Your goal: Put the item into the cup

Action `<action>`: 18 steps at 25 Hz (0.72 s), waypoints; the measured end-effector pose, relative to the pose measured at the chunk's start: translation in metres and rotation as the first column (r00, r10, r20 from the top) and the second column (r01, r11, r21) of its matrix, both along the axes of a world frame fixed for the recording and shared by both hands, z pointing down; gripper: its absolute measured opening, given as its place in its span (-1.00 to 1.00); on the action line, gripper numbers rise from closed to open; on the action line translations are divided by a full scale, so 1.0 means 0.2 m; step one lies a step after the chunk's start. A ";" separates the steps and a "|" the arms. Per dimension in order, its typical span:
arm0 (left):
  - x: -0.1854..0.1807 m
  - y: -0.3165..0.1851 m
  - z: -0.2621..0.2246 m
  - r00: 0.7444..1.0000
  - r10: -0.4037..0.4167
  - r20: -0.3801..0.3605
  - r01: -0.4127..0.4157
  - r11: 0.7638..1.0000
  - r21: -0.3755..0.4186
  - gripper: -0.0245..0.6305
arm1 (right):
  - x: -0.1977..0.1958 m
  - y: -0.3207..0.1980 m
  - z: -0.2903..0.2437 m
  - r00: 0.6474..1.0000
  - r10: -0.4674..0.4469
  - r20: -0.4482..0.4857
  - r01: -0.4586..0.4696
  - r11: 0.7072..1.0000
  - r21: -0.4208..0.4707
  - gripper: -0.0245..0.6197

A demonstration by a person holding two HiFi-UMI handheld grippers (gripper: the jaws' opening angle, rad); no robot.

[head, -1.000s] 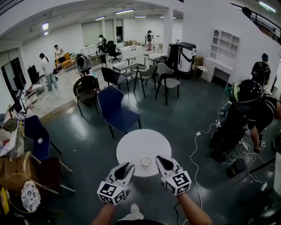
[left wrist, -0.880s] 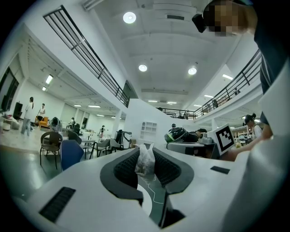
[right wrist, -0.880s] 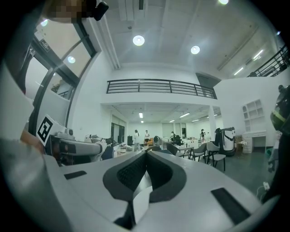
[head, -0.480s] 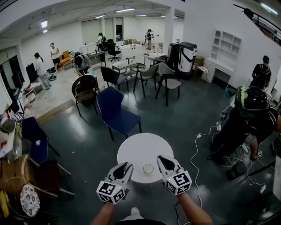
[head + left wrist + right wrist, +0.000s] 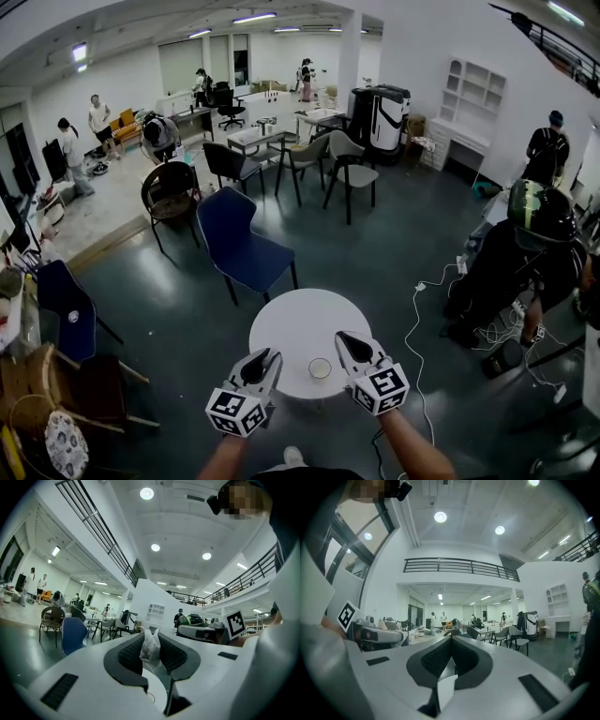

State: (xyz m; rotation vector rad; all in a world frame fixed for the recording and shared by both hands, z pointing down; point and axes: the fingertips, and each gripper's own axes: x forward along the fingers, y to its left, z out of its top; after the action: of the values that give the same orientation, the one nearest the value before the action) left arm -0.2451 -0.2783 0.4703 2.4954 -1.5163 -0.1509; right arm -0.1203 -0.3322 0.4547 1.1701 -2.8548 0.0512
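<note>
A round white table (image 5: 291,328) stands in front of me, with a small pale cup (image 5: 320,368) near its front edge. The cup sits between my two grippers in the head view. My left gripper (image 5: 265,357) is at the cup's left, shut on a small clear plastic bag (image 5: 151,649) that stands upright between its pads. My right gripper (image 5: 345,337) is just right of the cup. Its jaws meet at the tip in the right gripper view, with nothing between them. The cup does not show in either gripper view.
A blue chair (image 5: 234,244) stands just behind the table. A person in a helmet (image 5: 536,246) crouches at the right beside cables (image 5: 420,309) on the floor. More chairs (image 5: 67,314) and clutter line the left side. Tables and people fill the far room.
The table and cup have come closer and lower in the head view. Both grippers now reach over the table's near edge, either side of the cup. The bag stays gripped.
</note>
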 end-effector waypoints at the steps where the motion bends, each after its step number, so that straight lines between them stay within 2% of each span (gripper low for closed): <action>1: -0.01 -0.01 0.01 1.000 0.007 0.000 -0.007 1.000 -0.002 -0.65 | -0.01 -0.01 0.01 1.000 0.007 0.000 -0.007 1.000 -0.001 -0.87; 8: -0.04 -0.08 0.08 0.999 0.050 0.000 -0.050 0.999 -0.015 -0.65 | -0.04 -0.05 0.05 0.999 0.040 -0.001 -0.040 0.999 -0.004 -0.88; 13: -0.08 -0.10 0.12 0.998 0.050 0.032 -0.050 0.999 -0.018 -0.65 | -0.06 -0.09 0.10 0.998 0.063 -0.004 -0.063 0.998 -0.020 -0.87; 18: -0.06 -0.12 0.18 0.998 0.055 0.031 -0.053 0.998 -0.038 -0.65 | -0.03 -0.10 0.16 0.998 0.067 -0.011 -0.067 0.997 -0.037 -0.88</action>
State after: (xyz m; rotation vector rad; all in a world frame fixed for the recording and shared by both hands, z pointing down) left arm -0.2574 -0.3017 0.5061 2.5188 -1.4488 -0.0737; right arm -0.1262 -0.3517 0.4861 1.2551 -2.7930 0.1007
